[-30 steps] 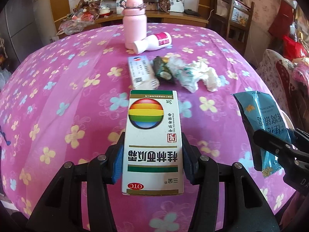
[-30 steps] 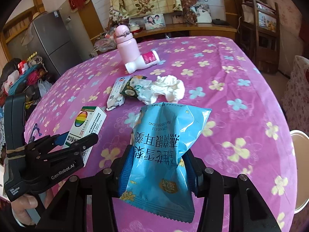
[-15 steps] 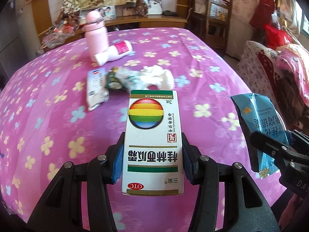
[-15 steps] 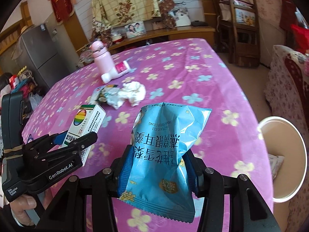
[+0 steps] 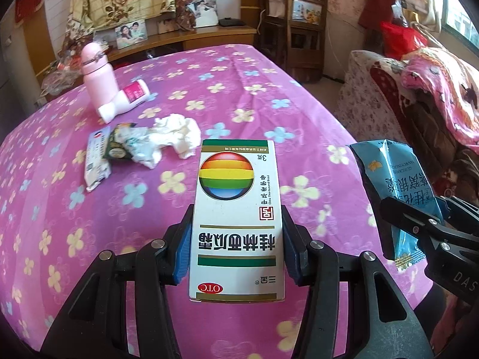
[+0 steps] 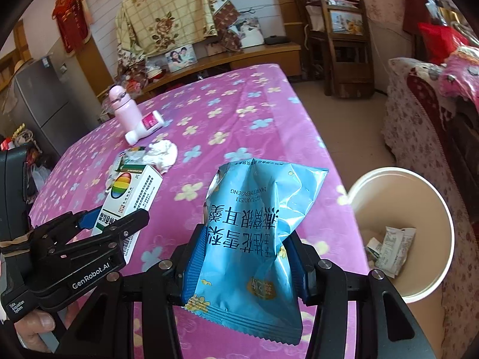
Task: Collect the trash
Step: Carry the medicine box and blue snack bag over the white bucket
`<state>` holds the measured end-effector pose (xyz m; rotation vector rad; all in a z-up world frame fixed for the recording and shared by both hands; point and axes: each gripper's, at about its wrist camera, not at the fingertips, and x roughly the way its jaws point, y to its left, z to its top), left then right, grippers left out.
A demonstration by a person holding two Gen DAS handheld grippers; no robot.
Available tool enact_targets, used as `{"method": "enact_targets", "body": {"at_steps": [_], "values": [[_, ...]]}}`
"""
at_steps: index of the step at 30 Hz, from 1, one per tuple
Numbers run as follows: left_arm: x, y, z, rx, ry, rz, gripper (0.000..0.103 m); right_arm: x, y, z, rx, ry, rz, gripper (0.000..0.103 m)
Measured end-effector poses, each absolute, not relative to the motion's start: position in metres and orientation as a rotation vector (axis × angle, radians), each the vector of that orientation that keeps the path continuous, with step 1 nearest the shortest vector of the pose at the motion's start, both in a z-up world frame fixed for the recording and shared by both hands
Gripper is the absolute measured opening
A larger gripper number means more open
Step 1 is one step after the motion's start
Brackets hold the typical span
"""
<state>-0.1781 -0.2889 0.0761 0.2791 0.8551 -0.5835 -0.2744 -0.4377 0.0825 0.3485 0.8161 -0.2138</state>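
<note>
White medicine box [image 5: 236, 221] clamped in left gripper [image 5: 236, 245] above the pink floral tablecloth [image 5: 209, 89], blue snack packet [image 6: 254, 233] pinched in right gripper [image 6: 244, 266], both swung rightward since earlier, cream waste bin [image 6: 419, 281] now fully in view beside the table, crumpled tissue [image 5: 176, 134] left farther behind.

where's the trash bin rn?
Right wrist view, lower right: the white bin stands on the floor past the table's right edge, wrappers inside.

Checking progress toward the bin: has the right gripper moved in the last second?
Yes. The right gripper, shut on the blue snack bag, moved rightward: the white bin beside the table now shows far more fully.
</note>
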Motion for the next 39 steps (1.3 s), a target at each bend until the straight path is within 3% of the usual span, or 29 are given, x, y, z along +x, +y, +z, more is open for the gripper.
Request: {"method": "enact_targets", "body": {"at_steps": [39], "values": [[-0.234, -0.443, 0.067, 0.386, 0.886, -0.844, 0.049, -0.365, -0.572, 0.054, 0.495, 0.833, -0.483, 0.049]]}}
